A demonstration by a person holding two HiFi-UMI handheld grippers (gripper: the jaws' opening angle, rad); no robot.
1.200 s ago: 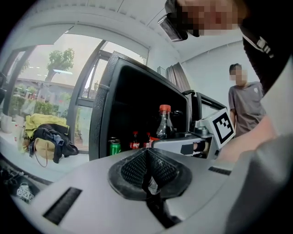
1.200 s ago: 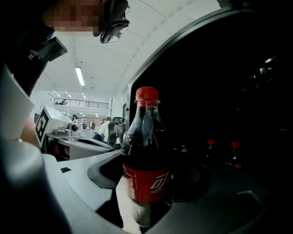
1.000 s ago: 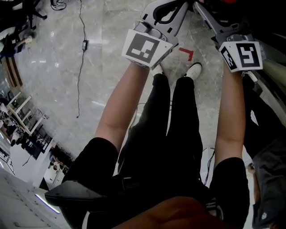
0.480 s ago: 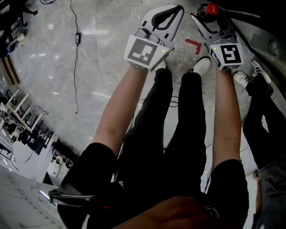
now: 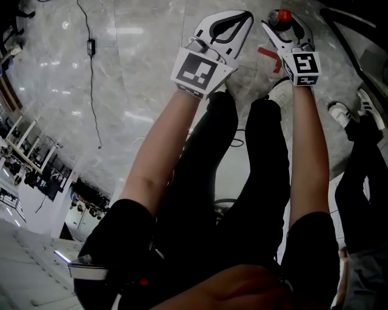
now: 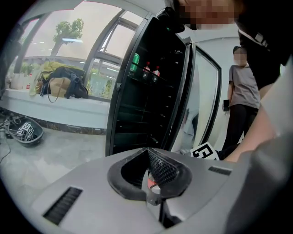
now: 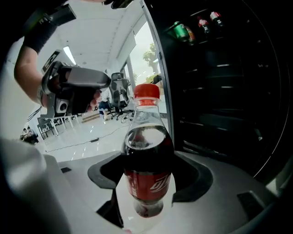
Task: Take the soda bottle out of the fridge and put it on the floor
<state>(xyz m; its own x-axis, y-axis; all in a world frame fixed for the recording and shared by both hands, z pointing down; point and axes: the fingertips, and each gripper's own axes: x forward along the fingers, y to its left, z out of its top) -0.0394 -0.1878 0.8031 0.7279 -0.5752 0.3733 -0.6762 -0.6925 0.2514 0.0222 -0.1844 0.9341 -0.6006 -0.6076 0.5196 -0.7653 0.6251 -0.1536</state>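
The soda bottle [image 7: 147, 151], dark cola with a red cap and red label, stands upright between the jaws of my right gripper [image 7: 147, 180], which is shut on it. In the head view only its red cap [image 5: 283, 15] shows at my right gripper [image 5: 282, 24], above the marble floor [image 5: 139, 54]. Left of it, my left gripper [image 5: 244, 15] has its jaws meeting with nothing in them. The left gripper [image 6: 151, 155] faces the open black fridge [image 6: 146, 96], which has cans and bottles on a top shelf. The fridge [image 7: 219, 91] fills the right of the right gripper view.
A red tape mark [image 5: 267, 53] lies on the floor by my feet. A cable with an adapter [image 5: 91, 45] runs at the far left. Another person's shoes [image 5: 364, 103] are at the right, and a person [image 6: 242, 100] stands beside the fridge door. Bags [image 6: 59, 84] sit on a window ledge.
Both grippers have dropped further from my head toward the floor. The right one has come left, away from the fridge, and the bottle's red cap is now fully in view.
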